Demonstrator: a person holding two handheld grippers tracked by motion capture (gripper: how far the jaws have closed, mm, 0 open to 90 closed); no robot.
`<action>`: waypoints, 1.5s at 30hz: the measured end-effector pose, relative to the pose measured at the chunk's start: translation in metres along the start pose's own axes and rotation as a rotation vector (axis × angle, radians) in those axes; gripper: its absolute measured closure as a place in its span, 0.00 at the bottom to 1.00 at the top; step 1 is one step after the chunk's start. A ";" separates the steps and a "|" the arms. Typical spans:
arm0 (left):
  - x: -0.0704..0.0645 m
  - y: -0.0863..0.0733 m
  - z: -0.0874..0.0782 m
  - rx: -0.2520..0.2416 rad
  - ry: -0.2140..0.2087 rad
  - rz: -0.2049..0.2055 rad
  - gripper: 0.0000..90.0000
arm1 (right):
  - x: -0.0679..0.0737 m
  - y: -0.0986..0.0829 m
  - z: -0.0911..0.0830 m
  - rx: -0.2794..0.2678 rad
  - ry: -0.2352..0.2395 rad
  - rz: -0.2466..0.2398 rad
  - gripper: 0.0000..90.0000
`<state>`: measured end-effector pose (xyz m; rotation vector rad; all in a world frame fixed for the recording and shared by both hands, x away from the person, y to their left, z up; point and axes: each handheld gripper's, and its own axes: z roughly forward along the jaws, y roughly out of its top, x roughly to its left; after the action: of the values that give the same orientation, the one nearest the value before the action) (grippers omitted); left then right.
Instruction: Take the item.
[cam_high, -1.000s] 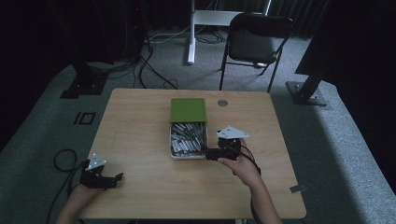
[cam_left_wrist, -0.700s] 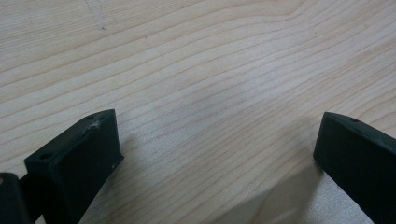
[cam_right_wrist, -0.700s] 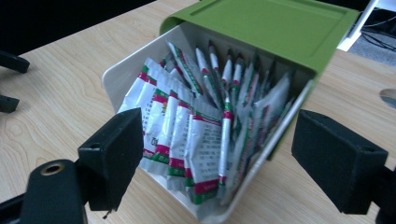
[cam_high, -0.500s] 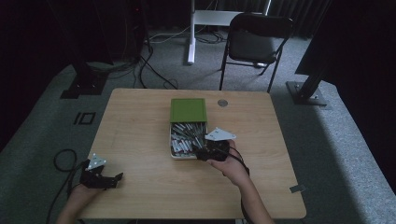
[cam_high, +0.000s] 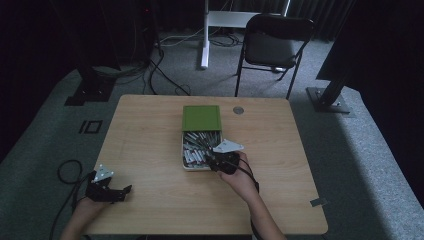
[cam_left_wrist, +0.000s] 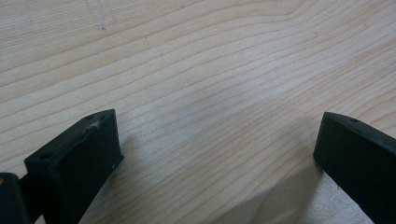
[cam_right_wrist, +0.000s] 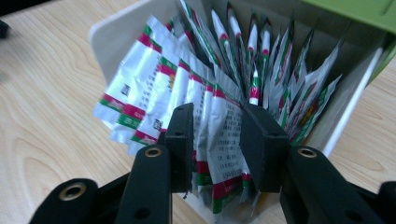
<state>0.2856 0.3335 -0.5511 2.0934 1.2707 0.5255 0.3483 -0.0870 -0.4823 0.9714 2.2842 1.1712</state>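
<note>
A white open box (cam_high: 184, 159) sits near the middle of the wooden table (cam_high: 150, 130), and everything else is placed here relative to it. Its green lid (cam_high: 201, 117) lies against the box's far end, flat on the table. The box is packed with silver sachets (cam_right_wrist: 224, 126) printed with red and green bands; in the right gripper view they stand on edge, fanned out, with several leaning over the box's near-left wall.

The right gripper (cam_high: 220, 162) is at the box's near right corner, held by the person's right hand (cam_high: 241, 177), with its grey three-cornered plate above the box's right edge. In the right gripper view (cam_right_wrist: 215, 140) its jaws are narrowed around a few sachets standing at the box's near end, one jaw on each side of them and pinching them.

The left gripper (cam_high: 106, 189) rests well away from the box, toward the table's near left corner, held by the left hand (cam_high: 85, 210); its cable loops off the table edge beside it. In the left gripper view (cam_left_wrist: 217, 144) its jaws are spread wide with only bare wood grain between them.

Beyond the box, a small round grommet (cam_high: 238, 110) is set in the tabletop just right of the lid. A dark folding chair (cam_high: 272, 45) stands on the grey carpet beyond the table's far edge.
</note>
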 end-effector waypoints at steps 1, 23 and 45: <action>0.000 0.000 0.000 0.000 0.000 0.000 0.02 | 0.000 -0.001 0.001 0.002 0.000 -0.004 0.77; 0.000 0.000 0.000 0.000 0.000 0.000 0.02 | 0.010 0.000 0.018 0.086 -0.154 -0.005 0.98; 0.000 0.000 0.000 0.000 0.000 0.001 0.02 | 0.003 0.028 -0.023 -0.058 -0.078 0.088 0.99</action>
<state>0.2857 0.3335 -0.5511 2.0939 1.2701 0.5265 0.3442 -0.0858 -0.4461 1.0862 2.1544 1.2073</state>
